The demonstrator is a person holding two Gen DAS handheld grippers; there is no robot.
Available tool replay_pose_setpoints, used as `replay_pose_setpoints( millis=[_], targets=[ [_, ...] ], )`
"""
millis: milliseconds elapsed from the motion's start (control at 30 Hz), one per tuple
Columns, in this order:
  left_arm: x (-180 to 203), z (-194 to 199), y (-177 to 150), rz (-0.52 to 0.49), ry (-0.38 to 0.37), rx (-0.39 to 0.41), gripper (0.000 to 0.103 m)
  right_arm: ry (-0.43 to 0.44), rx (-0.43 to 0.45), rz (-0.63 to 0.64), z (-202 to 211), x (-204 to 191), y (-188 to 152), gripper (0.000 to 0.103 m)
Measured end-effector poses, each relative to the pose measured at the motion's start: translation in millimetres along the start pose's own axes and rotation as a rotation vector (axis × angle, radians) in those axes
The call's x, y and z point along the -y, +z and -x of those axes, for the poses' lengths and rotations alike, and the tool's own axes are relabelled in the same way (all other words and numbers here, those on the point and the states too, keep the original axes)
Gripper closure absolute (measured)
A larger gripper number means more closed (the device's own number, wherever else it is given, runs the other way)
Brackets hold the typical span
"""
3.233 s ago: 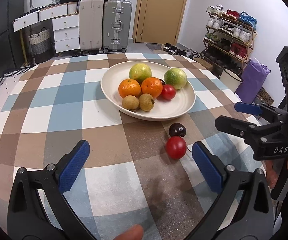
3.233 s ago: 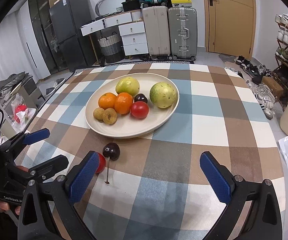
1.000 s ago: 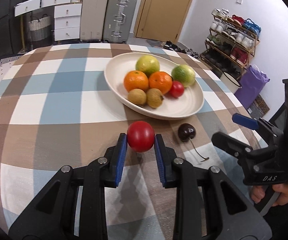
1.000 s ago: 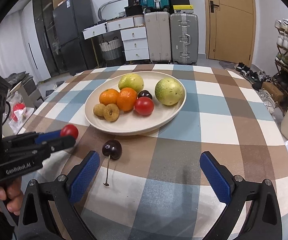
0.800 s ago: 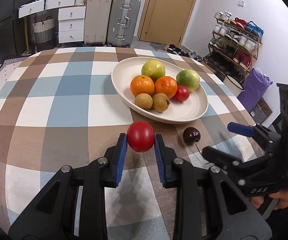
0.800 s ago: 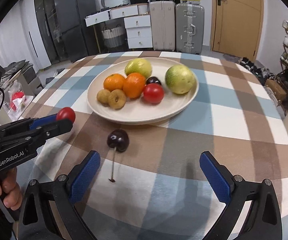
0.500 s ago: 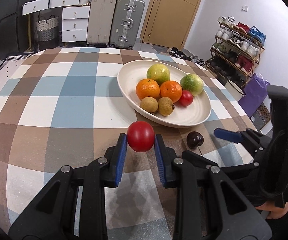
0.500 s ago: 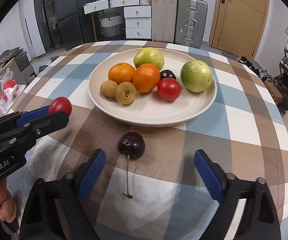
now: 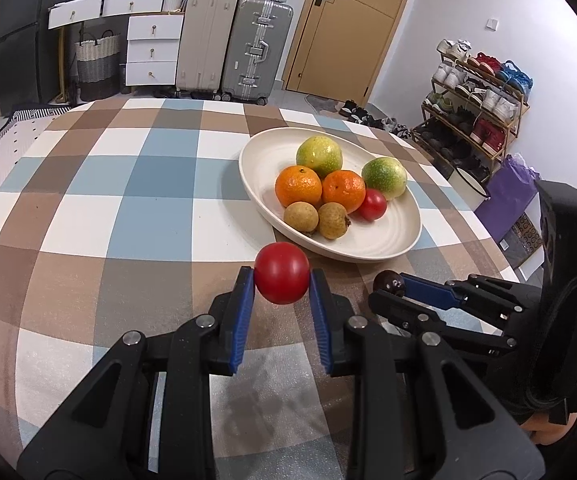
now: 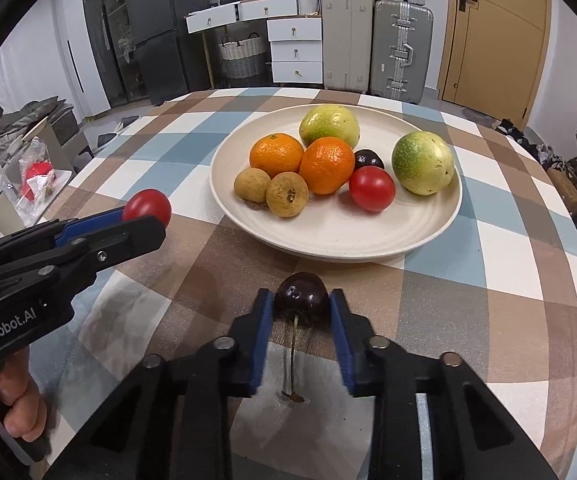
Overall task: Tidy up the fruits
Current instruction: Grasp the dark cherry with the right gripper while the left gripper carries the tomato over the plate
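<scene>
**Both fruits now gripped**

Our right gripper (image 10: 301, 306) sits closer to the plate (image 10: 440, 220) than a second ago, and its jaws have just been closing: wide open then, now pressed on the dark cherry (image 10: 302, 299). Since three seconds ago, our left gripper (image 9: 281, 285) clamps the red tomato (image 9: 282, 278), lifted off the checked tablecloth (image 9: 88, 220).

Cream plate (image 10: 428, 236) on the checked table (image 10: 508, 304): two green-yellow round fruits, two oranges, two brown longans, one red tomato, one dark cherry, clustered toward its far side. A second red tomato (image 9: 282, 279), glossy, sits off the plate, clamped between blue pads. A second dark cherry (image 10: 302, 298), stem toward the camera, likewise pinched just before the plate's near rim.
</scene>
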State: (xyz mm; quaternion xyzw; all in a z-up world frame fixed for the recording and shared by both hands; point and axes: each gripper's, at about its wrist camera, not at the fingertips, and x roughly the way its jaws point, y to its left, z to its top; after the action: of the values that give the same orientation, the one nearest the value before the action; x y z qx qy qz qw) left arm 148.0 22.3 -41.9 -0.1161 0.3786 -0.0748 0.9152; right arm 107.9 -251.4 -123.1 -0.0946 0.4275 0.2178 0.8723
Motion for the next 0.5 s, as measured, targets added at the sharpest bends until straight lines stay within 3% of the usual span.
replay_pose_setpoints(
  millis=[333, 500],
  targets=[
    [3, 5, 0, -0.01, -0.012, 0.021, 0.078, 0.027, 0.082, -0.023, 31, 8, -2, 0.076],
    [7, 11, 5, -0.008, -0.056, 0.022, 0.078, 0.033, 0.127, -0.036, 51, 14, 4, 0.076]
  ],
)
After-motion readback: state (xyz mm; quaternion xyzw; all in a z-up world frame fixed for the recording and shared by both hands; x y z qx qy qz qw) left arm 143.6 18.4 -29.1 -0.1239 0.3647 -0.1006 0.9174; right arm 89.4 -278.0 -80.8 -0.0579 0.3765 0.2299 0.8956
